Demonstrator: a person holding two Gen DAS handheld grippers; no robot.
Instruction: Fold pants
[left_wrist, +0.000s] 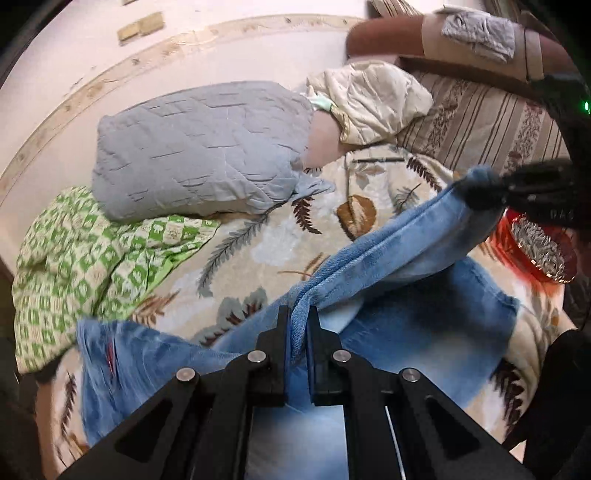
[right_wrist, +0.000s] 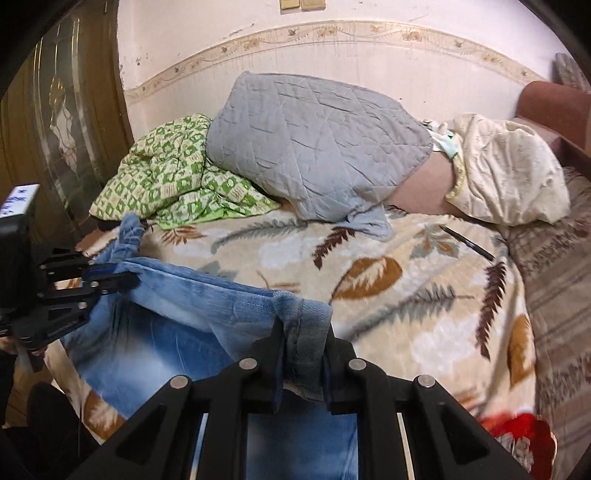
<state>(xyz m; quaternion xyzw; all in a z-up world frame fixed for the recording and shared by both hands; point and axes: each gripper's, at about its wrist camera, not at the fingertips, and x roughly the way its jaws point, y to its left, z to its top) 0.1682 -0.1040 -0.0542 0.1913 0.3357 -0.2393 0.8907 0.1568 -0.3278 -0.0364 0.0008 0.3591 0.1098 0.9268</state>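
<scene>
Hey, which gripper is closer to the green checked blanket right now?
Left. The left gripper, shut on the jeans, sits just in front of the green checked blanket. The right gripper holds the jeans farther along, toward the bed's middle.

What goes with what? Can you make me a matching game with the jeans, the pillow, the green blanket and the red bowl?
Things:
1. jeans
2. pillow
3. green blanket
4. red bowl

Places:
A. bunched up left of the pillow, by the wall
B. pinched in both grippers
C. holds striped seeds
D. grey and quilted, leaning on the wall

Pairs: 1-B, 2-D, 3-A, 4-C

The left gripper and the right gripper each clamp an edge of the jeans.
</scene>
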